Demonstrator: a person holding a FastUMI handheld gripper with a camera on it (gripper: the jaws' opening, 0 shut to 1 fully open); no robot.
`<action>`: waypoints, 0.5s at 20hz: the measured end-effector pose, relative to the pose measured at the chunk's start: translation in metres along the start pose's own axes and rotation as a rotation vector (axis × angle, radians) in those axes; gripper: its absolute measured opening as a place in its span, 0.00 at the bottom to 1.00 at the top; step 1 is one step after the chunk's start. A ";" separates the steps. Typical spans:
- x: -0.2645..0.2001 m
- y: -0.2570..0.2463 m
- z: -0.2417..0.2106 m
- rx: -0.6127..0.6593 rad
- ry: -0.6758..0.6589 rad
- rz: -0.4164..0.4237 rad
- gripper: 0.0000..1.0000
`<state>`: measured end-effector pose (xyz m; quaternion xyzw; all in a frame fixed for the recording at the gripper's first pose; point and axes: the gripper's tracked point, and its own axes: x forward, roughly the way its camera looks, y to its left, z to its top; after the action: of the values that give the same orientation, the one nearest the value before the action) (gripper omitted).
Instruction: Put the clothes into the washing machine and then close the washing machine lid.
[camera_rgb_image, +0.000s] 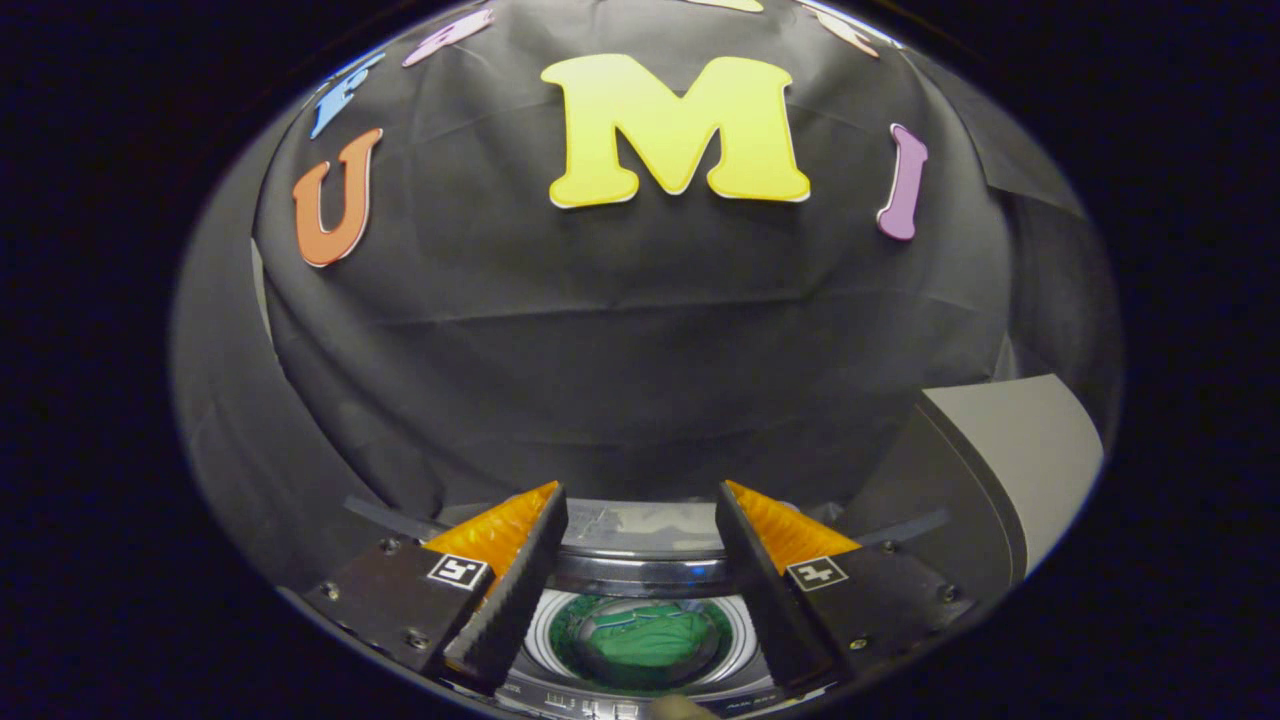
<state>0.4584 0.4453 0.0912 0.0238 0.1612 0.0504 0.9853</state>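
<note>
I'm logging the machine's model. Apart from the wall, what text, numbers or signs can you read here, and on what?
Washing machine, control panel: small print, too blurred to read.
Claw, open with nothing held, above the green garment: a square coded marker on each finger, a pattern and not words.
Nothing else is readable.

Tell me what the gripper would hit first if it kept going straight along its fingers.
Probably the booth's black cloth wall; depth is unclear. The open gripper holds nothing, and the washing machine with green clothes sits below that line.
</note>
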 end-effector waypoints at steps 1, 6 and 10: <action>-0.004 0.000 -0.005 0.003 0.005 0.003 0.94; -0.021 0.001 -0.038 0.013 0.047 0.021 0.94; -0.029 0.001 -0.080 0.002 0.144 0.026 0.95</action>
<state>0.4058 0.4458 0.0248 0.0233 0.2315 0.0645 0.9704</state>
